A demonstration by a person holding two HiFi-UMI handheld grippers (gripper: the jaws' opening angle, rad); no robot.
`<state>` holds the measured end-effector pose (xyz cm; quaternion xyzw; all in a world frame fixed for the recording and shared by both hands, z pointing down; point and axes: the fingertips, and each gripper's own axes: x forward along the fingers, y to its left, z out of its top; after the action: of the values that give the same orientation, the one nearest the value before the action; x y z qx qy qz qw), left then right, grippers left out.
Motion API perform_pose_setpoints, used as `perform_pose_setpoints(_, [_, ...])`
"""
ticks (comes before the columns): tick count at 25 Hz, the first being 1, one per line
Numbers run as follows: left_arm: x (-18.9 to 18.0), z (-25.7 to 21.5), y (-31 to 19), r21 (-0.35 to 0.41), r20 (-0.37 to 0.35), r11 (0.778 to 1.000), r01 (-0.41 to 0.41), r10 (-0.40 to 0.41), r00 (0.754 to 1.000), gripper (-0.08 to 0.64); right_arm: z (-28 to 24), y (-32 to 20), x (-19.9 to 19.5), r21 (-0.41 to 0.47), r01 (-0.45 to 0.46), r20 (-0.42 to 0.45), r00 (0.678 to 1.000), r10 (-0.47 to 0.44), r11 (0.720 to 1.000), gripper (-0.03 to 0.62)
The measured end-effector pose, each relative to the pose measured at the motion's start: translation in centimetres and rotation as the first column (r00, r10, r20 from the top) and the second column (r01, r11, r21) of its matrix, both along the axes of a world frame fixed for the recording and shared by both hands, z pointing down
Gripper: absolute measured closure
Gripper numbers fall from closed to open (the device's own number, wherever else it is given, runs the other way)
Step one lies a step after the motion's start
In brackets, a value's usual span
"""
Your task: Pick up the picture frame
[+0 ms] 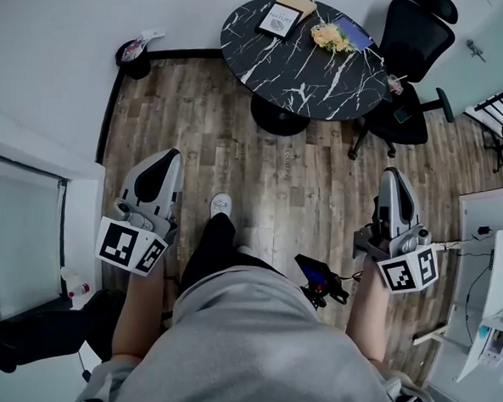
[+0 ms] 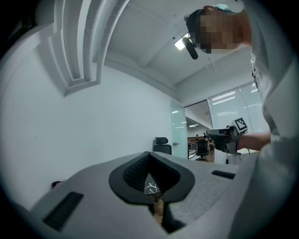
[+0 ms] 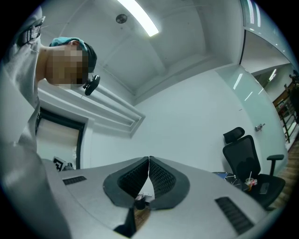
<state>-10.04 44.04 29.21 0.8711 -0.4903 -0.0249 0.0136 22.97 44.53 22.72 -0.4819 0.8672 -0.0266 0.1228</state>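
Observation:
The picture frame (image 1: 279, 20), white with a dark border, lies flat on the far side of a round black marble table (image 1: 312, 77). Both grippers are held low over the wood floor, well short of the table, and point toward it. My left gripper (image 1: 170, 155) is shut with nothing between its jaws; in the left gripper view its tips (image 2: 149, 156) meet, and a sliver of the marble table (image 2: 150, 187) shows below them. My right gripper (image 1: 391, 173) is shut too and holds nothing, its pads (image 3: 148, 161) pressed together.
On the table also lie a tan book (image 1: 299, 3), a bunch of yellow flowers (image 1: 331, 36) and a blue notebook (image 1: 357, 31). A black office chair (image 1: 408, 46) stands right of it. A black bin (image 1: 132, 59) sits by the far wall. White furniture (image 1: 493, 258) stands at the right.

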Motion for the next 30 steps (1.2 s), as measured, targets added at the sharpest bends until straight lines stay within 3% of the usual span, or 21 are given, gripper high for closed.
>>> perform_pose_setpoints(16, [-3.0, -0.5, -13.9, 0.014, -0.016, 0.998, -0.054, 0.054, 0.998, 0.554, -0.8, -11.4, -3.2, -0.005, -0.055, 0.014, 0.998, 0.055, 0.998, 0.566])
perform_pose_setpoints(30, [-5.1, -1.6, -22.5, 0.041, -0.007, 0.991, -0.130, 0.131, 0.991, 0.554, -1.1, -17.4, -5.6, 0.017, -0.134, 0.034, 0.990, 0.134, 0.991, 0.566])
